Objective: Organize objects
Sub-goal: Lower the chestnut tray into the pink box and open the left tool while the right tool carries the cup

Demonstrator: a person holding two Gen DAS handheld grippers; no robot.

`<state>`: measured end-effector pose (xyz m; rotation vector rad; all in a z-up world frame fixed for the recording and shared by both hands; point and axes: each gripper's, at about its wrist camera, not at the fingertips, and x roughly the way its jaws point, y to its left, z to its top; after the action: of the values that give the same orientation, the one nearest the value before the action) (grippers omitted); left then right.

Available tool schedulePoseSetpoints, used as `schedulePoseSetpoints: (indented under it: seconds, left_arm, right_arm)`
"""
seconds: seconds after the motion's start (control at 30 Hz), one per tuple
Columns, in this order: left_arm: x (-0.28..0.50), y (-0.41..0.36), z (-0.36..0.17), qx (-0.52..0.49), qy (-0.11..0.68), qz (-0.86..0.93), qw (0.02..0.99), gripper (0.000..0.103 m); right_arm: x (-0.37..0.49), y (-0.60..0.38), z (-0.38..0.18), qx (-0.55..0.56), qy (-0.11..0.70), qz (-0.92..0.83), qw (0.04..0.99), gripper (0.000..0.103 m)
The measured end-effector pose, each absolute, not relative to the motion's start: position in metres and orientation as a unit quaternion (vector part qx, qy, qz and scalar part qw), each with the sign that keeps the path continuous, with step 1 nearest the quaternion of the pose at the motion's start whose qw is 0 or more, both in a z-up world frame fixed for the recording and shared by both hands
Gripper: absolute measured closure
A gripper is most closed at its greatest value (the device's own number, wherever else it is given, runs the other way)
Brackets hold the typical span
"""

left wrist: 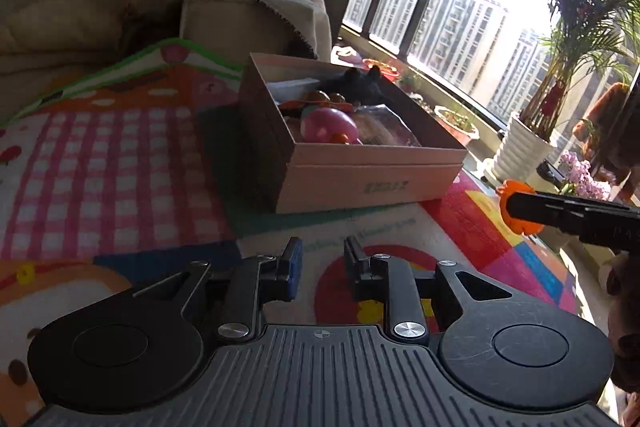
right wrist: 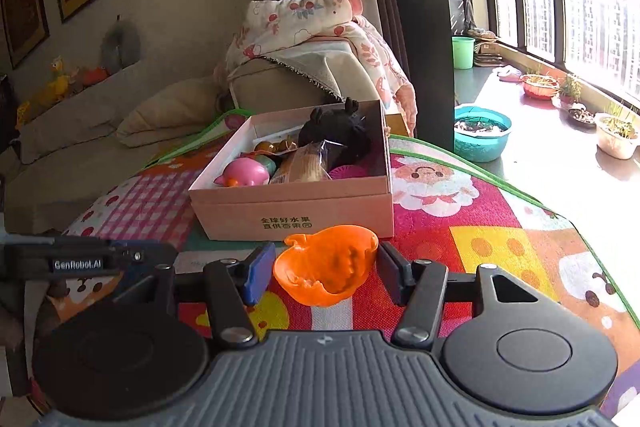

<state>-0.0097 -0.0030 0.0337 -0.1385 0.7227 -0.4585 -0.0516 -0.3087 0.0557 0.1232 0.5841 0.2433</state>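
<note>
My right gripper [right wrist: 326,269] pinches the orange mould [right wrist: 326,273]; its slick rim could slip short of the box [right wrist: 292,211] ahead; my left gripper [left wrist: 322,267] is apart, empty

Both wrist views low over play mat [left wrist: 120,163], near, facing shared cardboard box [right wrist: 296,215].

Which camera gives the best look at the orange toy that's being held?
The right wrist view: the orange toy sits front and centre, its hollow side facing the camera, between the right gripper jaws. The left wrist view catches only a small part of it at the right edge, on the tip of that gripper.
</note>
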Motion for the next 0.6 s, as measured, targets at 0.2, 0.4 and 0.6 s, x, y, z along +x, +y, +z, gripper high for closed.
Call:
schedulePoseSetpoints:
  seconds: [0.2, 0.4, 0.6]
  left_arm:
    - [-0.023, 0.004, 0.011, -0.069, 0.374, -0.248, 0.891, 0.077]
    - [-0.029, 0.012, 0.013, -0.073, 0.369, -0.251, 0.892, 0.077]
    - [-0.026, 0.025, 0.013, -0.092, 0.374, -0.23, 0.894, 0.077]
  right_arm:
    - [0.02, -0.316, 0.107, 0.115, 0.273, 0.116, 0.948, 0.047]
    - [0.084, -0.315, 0.114, 0.159, 0.289, 0.101, 0.939, 0.04]
    - [0.091, -0.316, 0.089, 0.142, 0.309, 0.075, 0.937, 0.031]
